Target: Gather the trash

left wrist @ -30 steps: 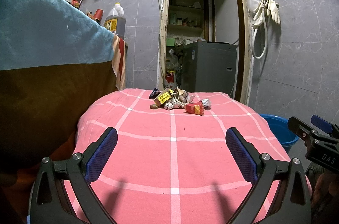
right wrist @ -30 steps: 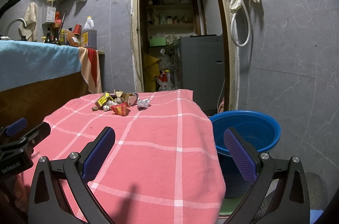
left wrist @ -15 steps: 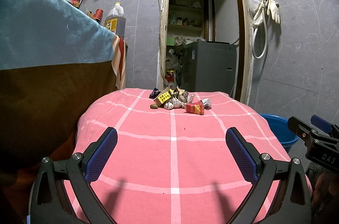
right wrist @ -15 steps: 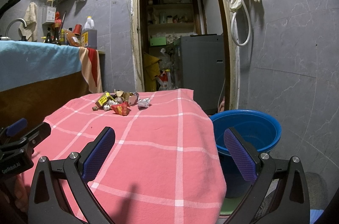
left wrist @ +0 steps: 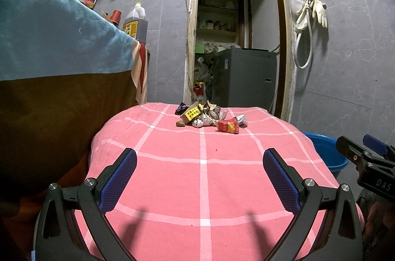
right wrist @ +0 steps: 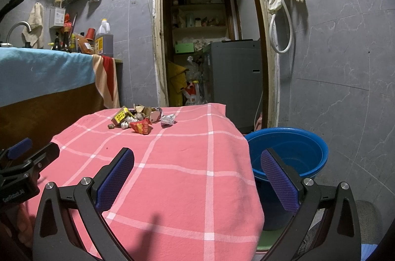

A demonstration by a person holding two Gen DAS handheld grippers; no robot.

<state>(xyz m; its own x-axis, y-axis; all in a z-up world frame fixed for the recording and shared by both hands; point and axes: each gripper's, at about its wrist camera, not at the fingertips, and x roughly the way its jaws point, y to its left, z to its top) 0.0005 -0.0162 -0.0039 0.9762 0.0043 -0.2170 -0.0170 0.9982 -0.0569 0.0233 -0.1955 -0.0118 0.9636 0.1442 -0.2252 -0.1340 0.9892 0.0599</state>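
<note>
Pink checked cloth (left wrist: pixel 202 177) over desk: trash (left wrist: pixel 209 118) in one heap at its far end, none picked. Blue bucket (right wrist: pixel 291 152) on floor beside desk's right edge, nothing seen inside. Left gripper (left wrist: pixel 200 169) and right gripper (right wrist: pixel 197 168): jaws wide, holding nothing, near end. Judged: collection not yet begun; whole heap left.

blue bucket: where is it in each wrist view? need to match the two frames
Left wrist: blue bucket at the right edge, mostly hidden behind the pink cloth's corner and the right gripper.
Right wrist: blue bucket right of centre, on the floor beside the table, its inside visible.
Shared landmark: the trash pile on the pink cloth's far end.
</note>
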